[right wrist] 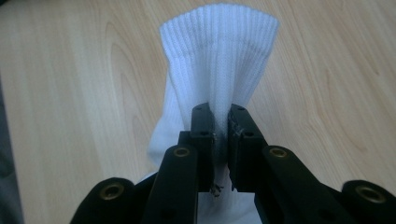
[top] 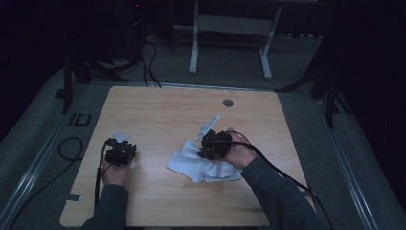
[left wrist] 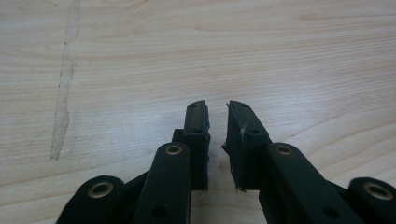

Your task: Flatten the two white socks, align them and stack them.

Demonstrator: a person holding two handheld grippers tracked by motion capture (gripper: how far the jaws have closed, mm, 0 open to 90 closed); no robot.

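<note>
- The left tool [top: 120, 154] is black and sits low over the light wooden table [top: 158, 110], near the table's left edge and a bit toward the near side.
- A hand in a grey sleeve holds it from behind.
- In the left gripper view, the left tool [left wrist: 217, 122] has its two jaws a little apart, with a thin gap between them. Nothing is in the gap. Bare wood lies under them.
- A pale scuff mark [left wrist: 63, 93] runs down the wood on the left side of that view.
- The soft white ribbed sock [top: 201, 165] lies crumpled on the table, near the middle and a bit toward the near edge.
- The right tool [top: 214, 143] is black too and rests on top of the sock, held by the other hand.
- In the right gripper view, the right tool [right wrist: 220, 122] has its jaws pressed together on the sock [right wrist: 219, 56]. The ribbed cuff end fans out past the jaw tips.
- A small round grey cap [top: 228, 102] sits in the table near the far edge.
</note>
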